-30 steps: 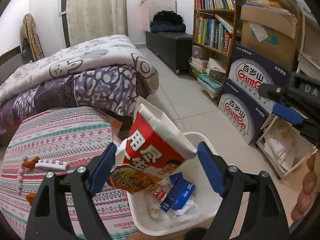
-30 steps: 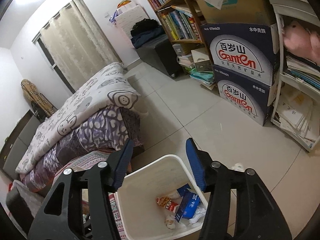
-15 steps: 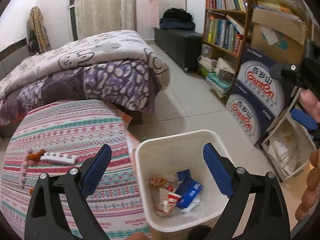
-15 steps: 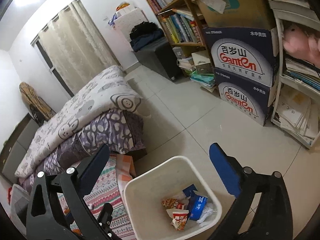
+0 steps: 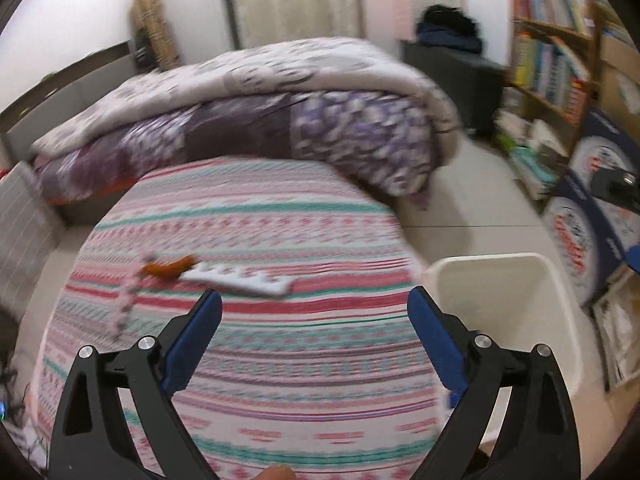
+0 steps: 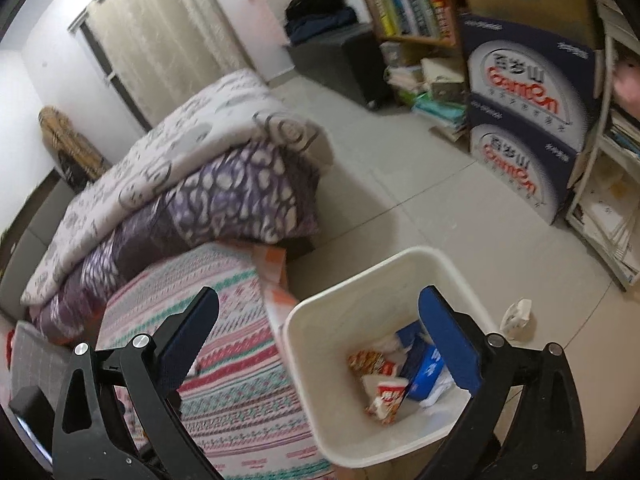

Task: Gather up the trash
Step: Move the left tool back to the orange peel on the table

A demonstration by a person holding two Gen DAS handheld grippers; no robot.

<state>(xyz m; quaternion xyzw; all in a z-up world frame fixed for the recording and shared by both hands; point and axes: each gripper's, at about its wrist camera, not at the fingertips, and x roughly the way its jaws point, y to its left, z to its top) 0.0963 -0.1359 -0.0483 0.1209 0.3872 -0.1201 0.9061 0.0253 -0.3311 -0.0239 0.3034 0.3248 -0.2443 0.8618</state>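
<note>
Swinging left, your left gripper (image 5: 314,334) and right gripper (image 6: 320,330) both gape empty. Blur may spoil aim at the white strip (image 5: 240,282), leaving the bin (image 6: 304,320) short of trash.

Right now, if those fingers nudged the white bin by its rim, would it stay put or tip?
The white bin looks like thin plastic and holds only a few wrappers, so it is probably light. On the smooth floor tiles it would likely slide; a push at the rim might tip it.

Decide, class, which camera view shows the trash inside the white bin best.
The right wrist view: it looks down into the white bin, showing the wrappers and blue carton at the bottom. The left wrist view shows only the bin's rim and inner wall, no contents.
</note>
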